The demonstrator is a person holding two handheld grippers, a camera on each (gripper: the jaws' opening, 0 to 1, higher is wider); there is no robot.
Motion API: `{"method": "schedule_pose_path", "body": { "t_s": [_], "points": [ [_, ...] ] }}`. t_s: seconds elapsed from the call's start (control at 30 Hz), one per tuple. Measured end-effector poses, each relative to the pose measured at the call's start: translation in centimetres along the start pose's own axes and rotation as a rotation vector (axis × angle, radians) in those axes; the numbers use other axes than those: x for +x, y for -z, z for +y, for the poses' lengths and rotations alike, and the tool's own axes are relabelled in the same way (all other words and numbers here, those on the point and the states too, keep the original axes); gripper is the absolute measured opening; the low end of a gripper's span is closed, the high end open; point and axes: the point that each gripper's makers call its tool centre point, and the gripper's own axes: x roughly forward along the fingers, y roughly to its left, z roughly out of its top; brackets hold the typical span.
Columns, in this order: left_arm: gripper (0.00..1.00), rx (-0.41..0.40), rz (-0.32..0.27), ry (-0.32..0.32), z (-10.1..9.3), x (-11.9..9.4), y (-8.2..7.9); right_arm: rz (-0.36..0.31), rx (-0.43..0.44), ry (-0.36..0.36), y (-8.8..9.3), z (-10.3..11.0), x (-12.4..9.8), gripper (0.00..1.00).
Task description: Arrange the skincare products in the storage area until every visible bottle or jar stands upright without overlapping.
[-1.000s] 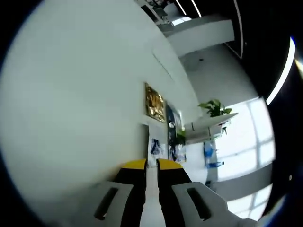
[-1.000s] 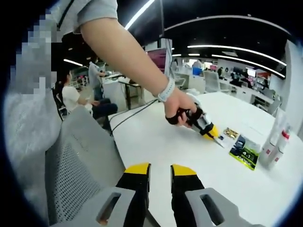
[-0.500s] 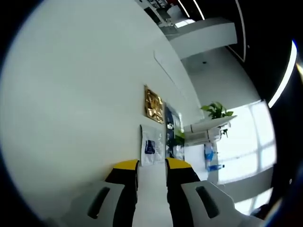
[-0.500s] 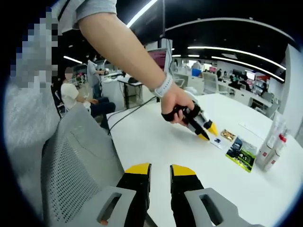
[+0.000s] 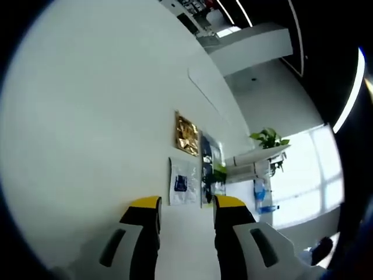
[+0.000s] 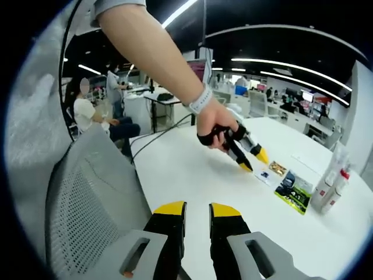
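My left gripper [image 5: 186, 204] is open just above the white table [image 5: 87, 116], jaws wide apart and nothing between them. Just past its tips lies a white sachet with blue print [image 5: 183, 182]; beyond that a gold sachet [image 5: 186, 133] and a dark sachet [image 5: 208, 153]. In the right gripper view a hand holds the left gripper [image 6: 254, 161] open over the white sachet [image 6: 265, 175], next to the gold sachet [image 6: 278, 168] and a dark green sachet [image 6: 294, 191]. Two white bottles [image 6: 326, 185] stand upright at the right. My right gripper [image 6: 197, 210] hangs narrowly open and holds nothing, far from them.
A grey mesh chair [image 6: 87, 216] stands close at the table's near left edge. A black cable [image 6: 158, 146] runs over the table [image 6: 192, 175] toward desks where people sit. A potted plant [image 5: 268, 139] sits on a shelf beyond the table.
The left jaws have spread wide. The white sachet that sat between their tips now lies free on the table ahead. The right jaws keep the same gap.
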Motion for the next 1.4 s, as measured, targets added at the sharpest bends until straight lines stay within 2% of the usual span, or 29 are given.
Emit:
{"method": "schedule_pose_path", "body": {
  "t_s": [0.13, 0.2, 0.27, 0.37, 0.57, 0.6, 0.63, 0.73, 0.8, 0.87, 0.97, 1.07, 1.23, 1.33, 1.4],
  "points": [
    [0.31, 0.050, -0.007, -0.007, -0.2, -1.4, 0.2, -0.004, -0.009, -0.003, -0.1, 0.1, 0.0, 0.11],
    [0.31, 0.114, 0.017, 0.001, -0.6, -2.2, 0.7, -0.010, -0.013, -0.003, -0.2, 0.1, 0.0, 0.12],
    [0.31, 0.180, 0.009, 0.009, -1.0, -3.1, 0.9, -0.014, -0.015, -0.005, -0.3, 0.1, 0.0, 0.13],
    [0.29, 0.185, -0.007, 0.068, -2.9, -4.6, 1.4, -0.017, -0.017, -0.012, -0.4, 0.3, 0.1, 0.15],
    [0.29, 0.256, -0.045, 0.174, -6.6, -8.1, 2.9, -0.032, -0.007, -0.022, -0.6, 0.4, 0.2, 0.23],
    [0.29, 0.283, -0.059, 0.189, -7.1, -8.6, 3.2, -0.038, -0.008, -0.020, -0.7, 0.4, 0.1, 0.26],
    [0.28, 0.344, -0.067, 0.209, -7.7, -9.4, 3.9, -0.046, -0.005, -0.013, -0.9, 0.2, 0.1, 0.29],
    [0.27, 0.481, -0.049, 0.209, -7.5, -11.0, 6.5, -0.081, 0.027, -0.001, -1.5, -0.2, -0.2, 0.31],
    [0.28, 0.525, -0.047, 0.218, -7.5, -11.9, 7.8, -0.108, 0.053, -0.001, -2.0, -0.3, -0.4, 0.32],
    [0.30, 0.537, -0.048, 0.245, -7.8, -13.1, 9.2, -0.135, 0.074, -0.003, -2.4, -0.5, -0.6, 0.34],
    [0.33, 0.597, -0.064, 0.258, -8.3, -15.1, 11.0, -0.168, 0.088, 0.009, -2.9, -0.8, -0.9, 0.42],
    [0.38, 0.673, -0.102, 0.268, -8.8, -16.9, 11.9, -0.190, 0.099, 0.023, -3.1, -1.2, -1.2, 0.48],
    [0.44, 0.774, -0.122, 0.265, -8.7, -18.9, 13.2, -0.239, 0.163, 0.024, -3.9, -1.9, -1.5, 0.52],
    [0.53, 0.778, -0.147, 0.260, -8.3, -19.4, 13.6, -0.275, 0.170, 0.034, -4.5, -2.1, -1.8, 0.58],
    [0.57, 0.800, -0.167, 0.230, -7.7, -19.4, 13.3, -0.285, 0.171, 0.036, -4.6, -2.0, -2.0, 0.60]
  ]
}}
